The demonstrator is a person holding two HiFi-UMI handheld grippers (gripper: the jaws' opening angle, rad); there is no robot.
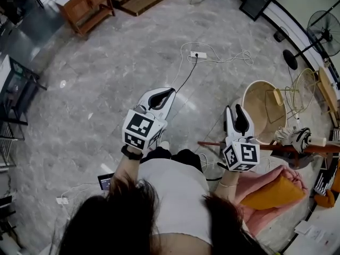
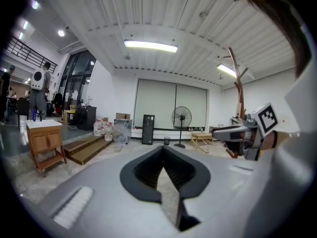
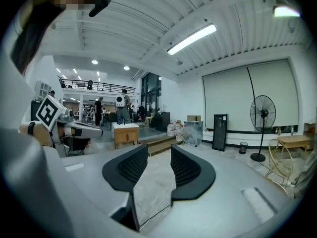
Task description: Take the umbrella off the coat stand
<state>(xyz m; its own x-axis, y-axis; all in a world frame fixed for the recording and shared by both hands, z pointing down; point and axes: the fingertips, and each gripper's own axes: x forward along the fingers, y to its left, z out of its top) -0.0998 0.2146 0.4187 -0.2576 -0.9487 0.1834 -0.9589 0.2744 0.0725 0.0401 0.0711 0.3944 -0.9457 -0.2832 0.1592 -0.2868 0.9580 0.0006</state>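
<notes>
The wooden coat stand (image 1: 276,147) is at my right in the head view, seen from above as a brown pole with arms; in the left gripper view it rises as a forked post (image 2: 239,90) at the right. A white and black bundle (image 1: 297,137) hangs close to it; I cannot tell whether it is the umbrella. My left gripper (image 1: 166,94) (image 2: 163,150) is held out over the floor with its tips together and nothing in it. My right gripper (image 1: 239,113) (image 3: 159,150) is beside the stand, its jaws apart with only floor between them.
A round tan basket (image 1: 263,108) stands just beyond the right gripper. Pink cloth with an orange piece (image 1: 273,193) lies at my lower right. A power strip and white cables (image 1: 199,54) run across the floor ahead. Standing fans (image 1: 319,31) are at the far right, a wooden cabinet (image 1: 85,4) at the far left.
</notes>
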